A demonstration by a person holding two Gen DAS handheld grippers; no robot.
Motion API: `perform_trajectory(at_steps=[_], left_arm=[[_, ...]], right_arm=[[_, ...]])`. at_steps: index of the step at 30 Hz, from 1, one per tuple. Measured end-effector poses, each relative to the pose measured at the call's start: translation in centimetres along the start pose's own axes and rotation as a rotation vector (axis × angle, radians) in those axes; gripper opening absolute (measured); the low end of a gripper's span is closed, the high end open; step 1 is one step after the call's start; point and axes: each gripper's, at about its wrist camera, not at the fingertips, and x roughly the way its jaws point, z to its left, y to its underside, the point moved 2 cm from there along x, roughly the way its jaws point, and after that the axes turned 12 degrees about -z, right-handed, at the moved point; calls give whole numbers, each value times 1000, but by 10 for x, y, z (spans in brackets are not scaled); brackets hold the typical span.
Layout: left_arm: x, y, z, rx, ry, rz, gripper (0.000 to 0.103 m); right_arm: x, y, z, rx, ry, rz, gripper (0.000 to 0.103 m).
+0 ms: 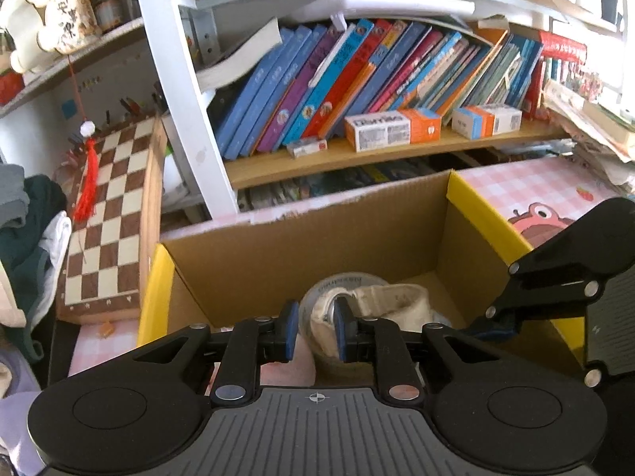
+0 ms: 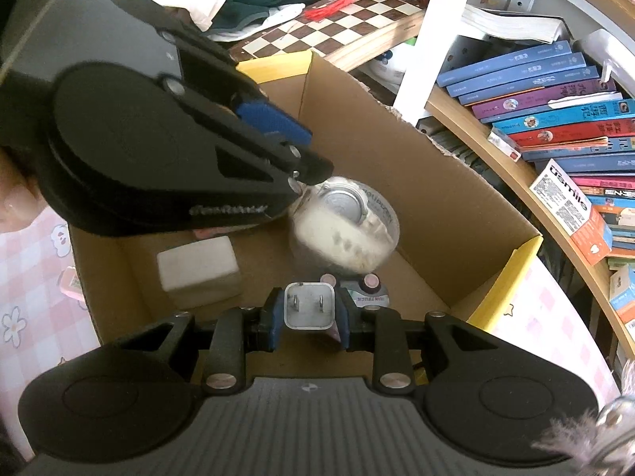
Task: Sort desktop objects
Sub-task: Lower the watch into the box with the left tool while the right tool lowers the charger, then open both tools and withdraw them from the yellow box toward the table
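Right wrist view, bottom centre: right gripper is clamped on a white plug adapter, blue pads tight against both its sides, two flat prongs facing the camera, held over the near part of the open cardboard box. Behind the adapter on the box floor: a small item with two pink caps and a printed label, partly hidden by the right finger. Left of centre, a white rectangular block sits on the floor, apart from the rest. Mid-frame, a clear round tub with a white watch wrapped in it, tilted; motion-blurred, so can't tell if it rests on the floor. Left gripper comes in from upper left, tip right at the tub's rim. Left wrist view, bottom centre: left gripper jaws nearly closed, narrow gap; tub and pale strap sit just beyond the tips, right finger overlaps the strap, but contact isn't clear. No object visibly pinched. Right gripper's body shows at right edge. Box has yellow edges and sits on a pink checked table cover. Background: chessboard at left, shelf of leaning books across the top.
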Motion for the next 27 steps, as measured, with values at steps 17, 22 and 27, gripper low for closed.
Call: perform_trajectory(at_steps=[17, 22, 27], left_arm=[[-58, -11, 6, -23, -12, -133, 38], [-90, -11, 11, -35, -26, -190, 48], [-121, -6, 22, -71, -58, -231, 55]], right_arm=[[-40, -9, -2, 107, 83, -107, 63], [-60, -11, 3, 137, 117, -164, 69], [-81, -13, 11, 166, 148, -220, 72]])
